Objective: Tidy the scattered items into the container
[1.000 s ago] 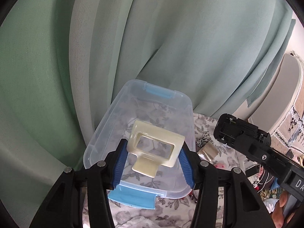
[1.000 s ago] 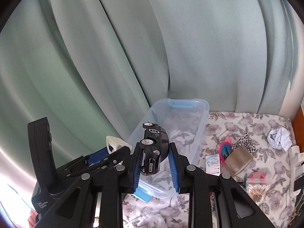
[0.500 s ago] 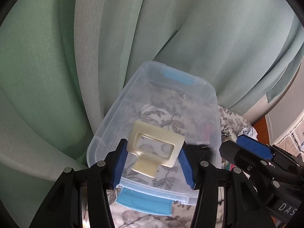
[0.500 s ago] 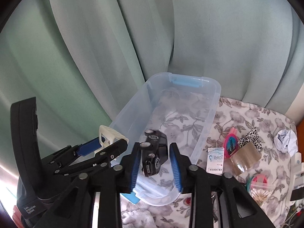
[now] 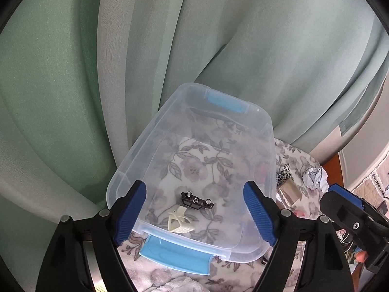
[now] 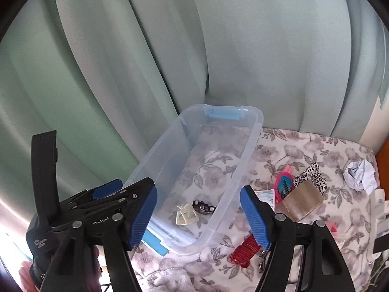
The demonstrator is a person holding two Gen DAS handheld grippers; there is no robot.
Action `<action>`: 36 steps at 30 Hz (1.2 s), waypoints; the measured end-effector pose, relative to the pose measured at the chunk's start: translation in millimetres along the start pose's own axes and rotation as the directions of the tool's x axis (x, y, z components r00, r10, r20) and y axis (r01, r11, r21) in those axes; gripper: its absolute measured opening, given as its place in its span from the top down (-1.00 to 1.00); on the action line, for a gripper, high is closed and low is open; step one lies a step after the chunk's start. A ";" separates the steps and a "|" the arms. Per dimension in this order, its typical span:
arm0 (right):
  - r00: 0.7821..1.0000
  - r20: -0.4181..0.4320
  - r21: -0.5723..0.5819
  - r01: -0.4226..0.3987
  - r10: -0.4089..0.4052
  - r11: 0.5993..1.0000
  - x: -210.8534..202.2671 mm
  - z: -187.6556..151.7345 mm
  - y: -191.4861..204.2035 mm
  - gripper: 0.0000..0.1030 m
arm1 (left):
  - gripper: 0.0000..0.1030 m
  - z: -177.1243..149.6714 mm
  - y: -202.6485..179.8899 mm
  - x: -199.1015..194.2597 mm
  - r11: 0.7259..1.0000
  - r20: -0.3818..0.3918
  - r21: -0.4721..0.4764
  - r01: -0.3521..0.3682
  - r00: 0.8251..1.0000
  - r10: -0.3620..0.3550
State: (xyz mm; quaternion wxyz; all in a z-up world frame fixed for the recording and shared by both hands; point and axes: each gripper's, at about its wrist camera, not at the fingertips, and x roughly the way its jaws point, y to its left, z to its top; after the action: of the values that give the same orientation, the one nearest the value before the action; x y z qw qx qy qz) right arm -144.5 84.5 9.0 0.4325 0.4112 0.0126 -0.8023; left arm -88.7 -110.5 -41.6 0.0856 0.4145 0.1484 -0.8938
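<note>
Container, the clear plastic bin with blue latches, sits on the floral cloth against the green curtain, and it now holds both things that a second ago were gripped above it: the cream clip lies on its floor near the 6 o'clock end, and the black toy car lies on its side just beyond, at 1 o'clock of the clip. Left gripper has just been opening; its blue fingers stand wide apart with nothing between them. Right gripper has likewise just been opening, fingers spread and empty over the bin's near end. Whether clip and car touch is hard to tell through the cloudy wall. To the right of the bin, at 3 o'clock, the scattered items remain: a pink comb, a spotted scrunchie, a tan pouch, crumpled paper and a red clip, partly hidden behind the right finger. A card beside the comb is cut off by that finger too.
</note>
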 end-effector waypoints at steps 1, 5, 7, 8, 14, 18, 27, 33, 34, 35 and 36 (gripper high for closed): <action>1.000 0.008 0.009 0.003 -0.003 1.000 -4.0 -2.3 -3.3 -0.57 | -0.75 -3.0 -3.2 -0.4 1.000 -0.002 0.006 0.000 1.000 0.000; 0.997 0.070 0.054 0.012 -0.016 0.998 -25.7 -11.8 -19.0 -0.75 | -0.78 -14.0 -19.2 -14.6 0.998 0.017 0.057 -0.005 1.000 0.004; 0.992 0.123 0.070 0.022 -0.030 0.997 -39.5 -16.6 -25.9 -0.87 | -0.78 -17.8 -28.0 -22.3 0.997 0.029 0.075 0.007 1.000 -0.009; 0.987 0.156 0.082 0.027 -0.040 0.996 -47.7 -19.7 -29.6 -0.93 | -0.78 -19.1 -32.4 -24.8 0.997 0.039 0.080 0.019 0.999 -0.022; 0.942 0.303 0.114 0.113 -0.143 0.987 -95.1 -38.7 -44.5 -1.00 | -0.78 -28.6 -64.5 -39.6 0.989 0.085 0.139 0.043 0.995 -0.056; 0.935 0.316 0.125 0.125 -0.159 0.984 -103.9 -49.1 -60.3 -1.00 | -0.79 -33.6 -82.9 -43.2 0.981 0.093 0.184 0.067 0.992 -0.085; 0.927 0.234 0.252 0.232 -0.291 0.940 -106.8 -75.0 -106.1 -1.00 | -0.95 -49.5 -107.5 -33.6 0.964 0.043 0.199 0.179 0.981 -0.191; 0.932 0.045 0.322 0.328 -0.361 0.888 -71.9 -110.2 -125.7 -1.00 | -1.00 -65.0 -106.8 -12.6 0.963 -0.042 0.172 0.207 0.978 -0.202; 0.933 0.007 0.327 0.337 -0.359 0.883 -64.1 -116.8 -128.1 -1.00 | -1.00 -68.5 -107.9 -9.8 0.963 -0.050 0.181 0.200 0.980 -0.194; 0.932 -0.031 0.329 0.350 -0.360 0.877 -57.2 -122.9 -130.1 -1.00 | -1.00 -72.1 -109.0 -7.1 0.962 -0.061 0.190 0.194 0.981 -0.186; 0.930 -0.059 0.333 0.361 -0.362 0.871 -52.5 -127.7 -131.3 -1.00 | -1.00 -75.5 -109.9 -3.9 0.961 -0.074 0.198 0.192 0.981 -0.180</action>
State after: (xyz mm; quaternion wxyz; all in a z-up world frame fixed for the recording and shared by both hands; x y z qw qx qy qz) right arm -139.1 250.6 -84.3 0.1978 0.4677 -0.0500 -0.8600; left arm -62.5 18.4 -63.4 -0.0459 0.4296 0.0966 -0.8967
